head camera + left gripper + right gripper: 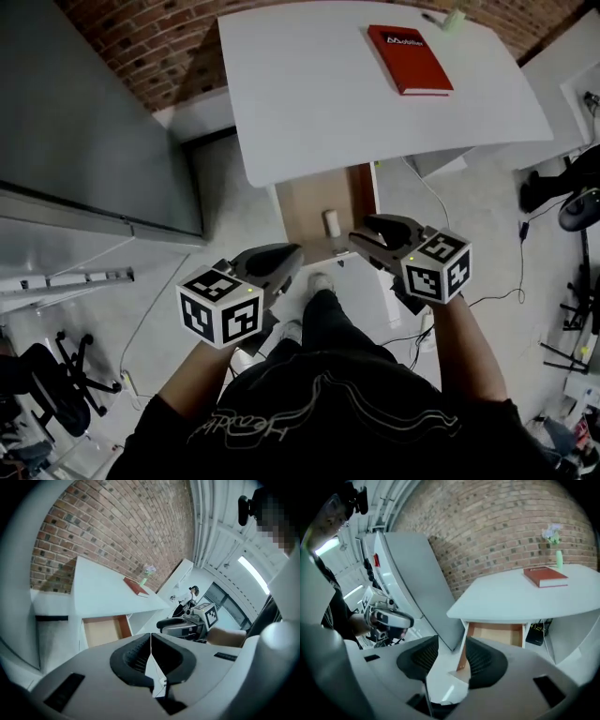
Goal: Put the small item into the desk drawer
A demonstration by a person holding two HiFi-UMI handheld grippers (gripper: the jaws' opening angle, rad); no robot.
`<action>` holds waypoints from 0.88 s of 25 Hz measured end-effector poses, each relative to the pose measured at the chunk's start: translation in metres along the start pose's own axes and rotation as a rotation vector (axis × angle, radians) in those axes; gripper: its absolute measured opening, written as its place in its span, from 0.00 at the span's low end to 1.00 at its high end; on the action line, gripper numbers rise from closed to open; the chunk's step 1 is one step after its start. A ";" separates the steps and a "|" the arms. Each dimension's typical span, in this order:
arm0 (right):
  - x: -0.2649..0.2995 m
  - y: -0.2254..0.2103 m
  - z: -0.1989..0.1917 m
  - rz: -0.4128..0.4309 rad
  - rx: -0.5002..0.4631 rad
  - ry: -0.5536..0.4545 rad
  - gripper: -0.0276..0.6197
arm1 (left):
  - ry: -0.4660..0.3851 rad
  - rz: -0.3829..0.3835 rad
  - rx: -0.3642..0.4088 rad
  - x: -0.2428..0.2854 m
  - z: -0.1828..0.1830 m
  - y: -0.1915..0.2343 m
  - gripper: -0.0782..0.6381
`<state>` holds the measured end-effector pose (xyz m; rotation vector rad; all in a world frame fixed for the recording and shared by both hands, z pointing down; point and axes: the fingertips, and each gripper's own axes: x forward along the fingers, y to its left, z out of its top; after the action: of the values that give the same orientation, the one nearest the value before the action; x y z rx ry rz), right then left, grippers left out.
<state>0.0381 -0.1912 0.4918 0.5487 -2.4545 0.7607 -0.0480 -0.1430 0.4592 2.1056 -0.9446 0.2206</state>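
Now the white desk (375,103) stands before you with its drawer (305,211) open, and the small item (332,223), probably a pale cylinder, lies inside. Your right gripper (452,645) is spread and empty, and your left gripper (150,637) is closed on nothing. Next, I think, you push the drawer shut.

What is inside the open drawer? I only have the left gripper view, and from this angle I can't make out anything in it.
Observer: The head view shows a small white item lying in the drawer, toward its right side.
Operator: Are the right tongs holding anything? I only see them from the side.
Observer: No. In the right gripper view the right tongs are open, with nothing between them.
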 end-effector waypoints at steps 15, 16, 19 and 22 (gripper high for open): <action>-0.166 0.180 0.089 0.039 -0.232 -0.438 0.17 | -0.180 -0.267 0.282 -0.096 0.081 -0.183 0.14; -0.171 0.182 0.090 0.021 -0.245 -0.448 0.16 | -0.192 -0.276 0.296 -0.100 0.084 -0.190 0.14; -0.185 0.187 0.097 -0.007 -0.251 -0.489 0.14 | -0.217 -0.289 0.326 -0.110 0.090 -0.203 0.14; -0.198 0.193 0.098 0.021 -0.207 -0.522 0.13 | -0.215 -0.284 0.346 -0.112 0.088 -0.210 0.14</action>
<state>0.0620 -0.0597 0.2308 0.7121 -2.9741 0.3932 0.0043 -0.0618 0.2246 2.5946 -0.7549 0.0105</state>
